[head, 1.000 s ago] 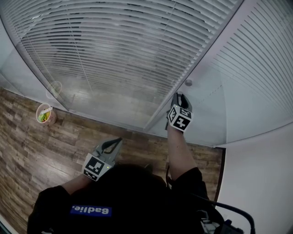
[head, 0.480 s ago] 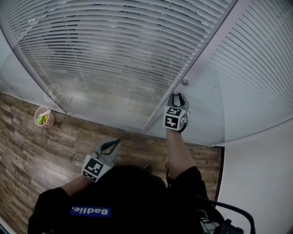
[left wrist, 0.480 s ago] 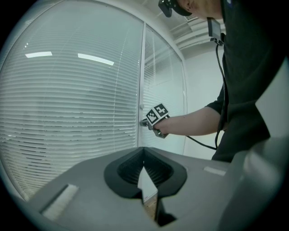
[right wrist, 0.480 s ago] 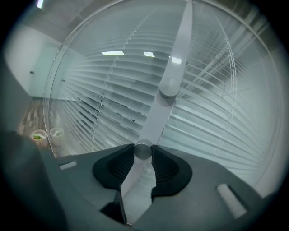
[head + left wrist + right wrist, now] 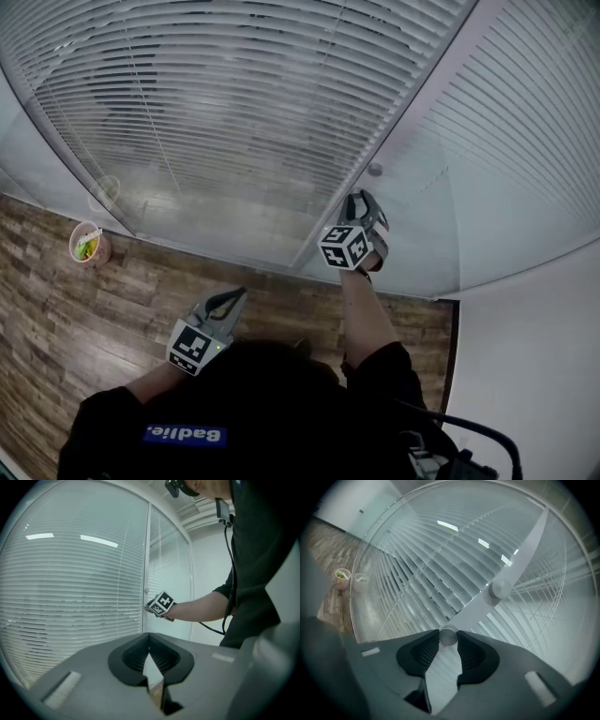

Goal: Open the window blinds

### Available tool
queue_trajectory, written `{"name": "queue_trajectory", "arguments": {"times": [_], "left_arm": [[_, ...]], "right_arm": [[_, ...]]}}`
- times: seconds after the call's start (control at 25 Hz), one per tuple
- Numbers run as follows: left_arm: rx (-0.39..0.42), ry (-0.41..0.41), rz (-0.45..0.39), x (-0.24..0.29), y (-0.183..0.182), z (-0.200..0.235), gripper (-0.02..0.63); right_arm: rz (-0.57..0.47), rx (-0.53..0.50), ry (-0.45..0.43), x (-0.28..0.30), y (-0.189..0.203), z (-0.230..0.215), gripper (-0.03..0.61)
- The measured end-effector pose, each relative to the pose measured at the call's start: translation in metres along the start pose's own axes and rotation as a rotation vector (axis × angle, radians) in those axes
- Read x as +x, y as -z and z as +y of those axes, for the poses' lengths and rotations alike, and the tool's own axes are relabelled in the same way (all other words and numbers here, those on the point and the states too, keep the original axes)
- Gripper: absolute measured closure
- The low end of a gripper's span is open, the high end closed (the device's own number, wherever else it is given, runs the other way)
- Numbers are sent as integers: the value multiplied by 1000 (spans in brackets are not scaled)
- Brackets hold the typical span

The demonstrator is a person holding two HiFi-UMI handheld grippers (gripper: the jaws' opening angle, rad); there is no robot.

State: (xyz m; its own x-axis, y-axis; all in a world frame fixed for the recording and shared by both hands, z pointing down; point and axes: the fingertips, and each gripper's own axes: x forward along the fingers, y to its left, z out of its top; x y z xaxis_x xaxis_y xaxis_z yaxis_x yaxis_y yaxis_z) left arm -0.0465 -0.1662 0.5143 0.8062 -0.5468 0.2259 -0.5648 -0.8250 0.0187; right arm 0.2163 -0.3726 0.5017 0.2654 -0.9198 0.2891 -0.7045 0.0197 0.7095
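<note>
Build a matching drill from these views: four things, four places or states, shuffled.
Things:
1. right tool
2. left tool
3. cup
4. second knob

Places or states:
A. on the wood floor by the glass
B. shut, nothing held
C. free on the white frame
D. shut on the knob

Pairs: 1-D, 2-B, 3-A, 4-C
</note>
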Motion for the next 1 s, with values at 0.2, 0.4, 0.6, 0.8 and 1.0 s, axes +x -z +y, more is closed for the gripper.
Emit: {"name": "queue_trajectory", "arguments": {"times": [0.2, 0.4, 0.6, 0.8, 1.0], "left_arm": [[0, 4, 1, 1, 0, 0, 614], [2, 8, 3, 3, 0, -1, 614], [3, 10, 3, 4, 0, -2, 614], [4, 4, 2, 3, 0, -2, 614], [7, -2, 6, 7, 3, 0, 614]], "right_arm": [[1, -121, 28, 0, 0, 2, 453], [-2, -220, 46, 0, 0, 3, 453], [-7, -284, 57, 1, 1, 4, 451], [-51, -110, 11, -3, -2, 3, 440], [-68, 360, -72, -2, 10, -3, 396]]}}
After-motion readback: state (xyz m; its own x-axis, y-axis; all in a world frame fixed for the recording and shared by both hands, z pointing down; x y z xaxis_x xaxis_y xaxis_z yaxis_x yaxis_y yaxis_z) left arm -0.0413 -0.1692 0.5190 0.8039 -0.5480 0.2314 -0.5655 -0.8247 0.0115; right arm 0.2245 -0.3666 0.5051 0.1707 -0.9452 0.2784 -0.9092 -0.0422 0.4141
